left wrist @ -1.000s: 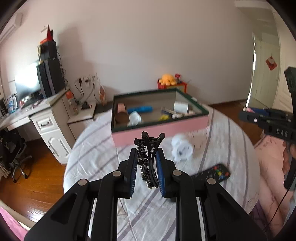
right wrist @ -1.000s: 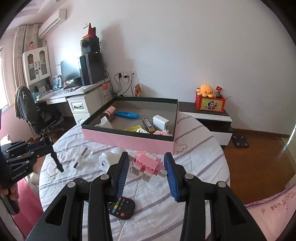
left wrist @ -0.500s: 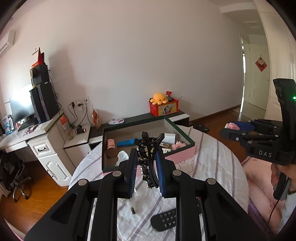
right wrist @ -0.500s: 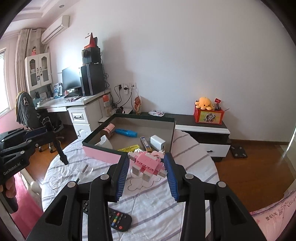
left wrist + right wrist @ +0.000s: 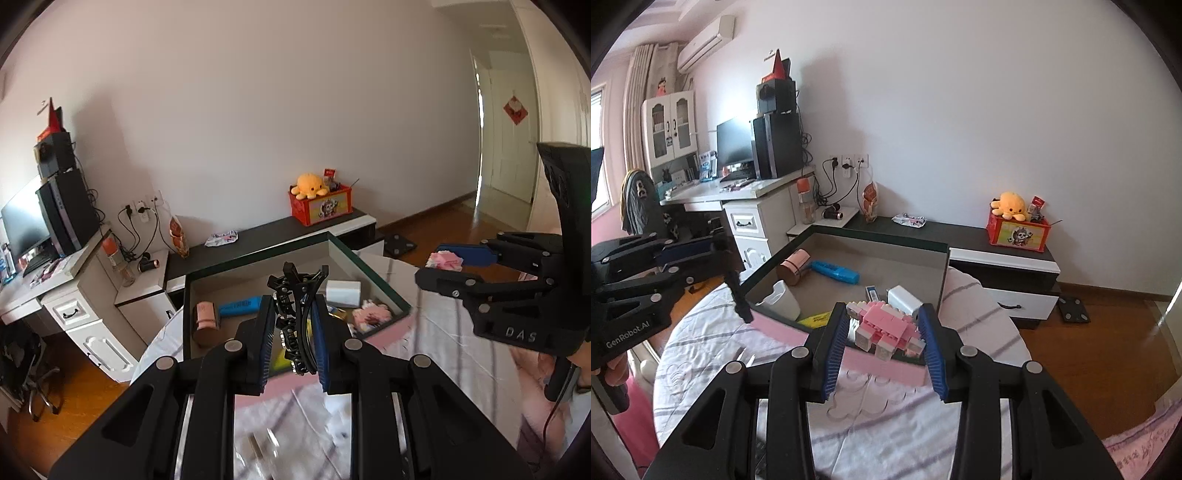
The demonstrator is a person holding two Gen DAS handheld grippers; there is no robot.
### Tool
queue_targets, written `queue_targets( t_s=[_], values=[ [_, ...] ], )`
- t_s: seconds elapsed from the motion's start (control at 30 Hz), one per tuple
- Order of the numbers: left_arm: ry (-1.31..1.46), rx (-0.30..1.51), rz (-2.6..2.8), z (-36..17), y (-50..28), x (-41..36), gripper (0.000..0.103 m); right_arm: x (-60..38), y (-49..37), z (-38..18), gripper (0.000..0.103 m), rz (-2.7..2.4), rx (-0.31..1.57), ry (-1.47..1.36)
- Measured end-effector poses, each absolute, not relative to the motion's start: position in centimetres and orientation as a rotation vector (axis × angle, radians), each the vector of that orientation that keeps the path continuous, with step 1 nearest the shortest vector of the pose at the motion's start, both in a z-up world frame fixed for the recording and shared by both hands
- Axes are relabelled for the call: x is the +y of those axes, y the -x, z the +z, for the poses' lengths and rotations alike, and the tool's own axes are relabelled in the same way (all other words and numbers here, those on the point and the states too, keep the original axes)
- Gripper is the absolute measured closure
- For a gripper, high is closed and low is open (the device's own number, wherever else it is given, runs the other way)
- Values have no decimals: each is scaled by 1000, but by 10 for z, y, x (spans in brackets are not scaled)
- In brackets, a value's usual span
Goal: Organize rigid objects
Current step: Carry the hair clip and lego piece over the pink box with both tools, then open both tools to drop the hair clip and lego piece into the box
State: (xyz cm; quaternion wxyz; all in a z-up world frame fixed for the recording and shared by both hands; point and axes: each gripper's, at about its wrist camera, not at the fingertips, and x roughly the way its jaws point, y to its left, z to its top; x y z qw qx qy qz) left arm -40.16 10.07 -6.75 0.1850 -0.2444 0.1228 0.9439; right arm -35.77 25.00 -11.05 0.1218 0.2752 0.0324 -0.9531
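Note:
My left gripper (image 5: 293,332) is shut on a black hair claw clip (image 5: 295,314) and holds it over the near edge of the pink box with a dark green rim (image 5: 369,266). My right gripper (image 5: 886,332) is shut on a pink and white brick block build (image 5: 886,326), held above the box's near wall (image 5: 783,328). The box holds a blue item (image 5: 834,271), a pink roll (image 5: 792,262), a white charger (image 5: 903,299) and a white cup (image 5: 779,301). Each gripper shows in the other's view, the right one (image 5: 447,258) and the left one (image 5: 738,295).
The box sits on a round table with a striped white cloth (image 5: 975,317). A clear small item (image 5: 746,356) lies on the cloth at the left. A low dark cabinet with an orange plush toy (image 5: 1008,205) stands behind. A white desk (image 5: 753,218) is at the left.
Both grippers have moved forward and closer to the box with their objects still held. The box now fills more of both views; the remote and white roll have dropped out of sight.

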Motion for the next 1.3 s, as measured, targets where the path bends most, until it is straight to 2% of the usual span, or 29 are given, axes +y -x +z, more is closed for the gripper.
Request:
queue_targets(
  t_s=[0.47,0.93,1.0,1.03,1.07,1.1,1.17,1.23,1.3],
  values=[
    [959,399,2617,-123,530,115,83,221,484,-160,63,-2652,202,-1031],
    [1023,402,2636,-145,531,105,80,205,507,-186,62,-2600,220,-1095],
    [1022,372,2650,-144,527,101,54,205,505,-185,56,-2611,221,-1090],
    [1018,363,2669,-142,526,97,48,205,503,-184,44,-2620,222,-1081],
    [1009,344,2687,-139,522,93,36,205,500,-182,38,-2655,238,-1070],
    [1001,328,2698,-136,518,90,23,205,497,-180,36,-2678,247,-1061],
    [973,295,2731,-128,508,82,12,209,489,-175,29,-2674,215,-1047],
    [936,275,2764,-118,492,74,8,212,478,-168,22,-2698,196,-1027],
    [913,273,2792,-111,477,67,3,214,463,-158,22,-2721,196,-987]
  ],
)
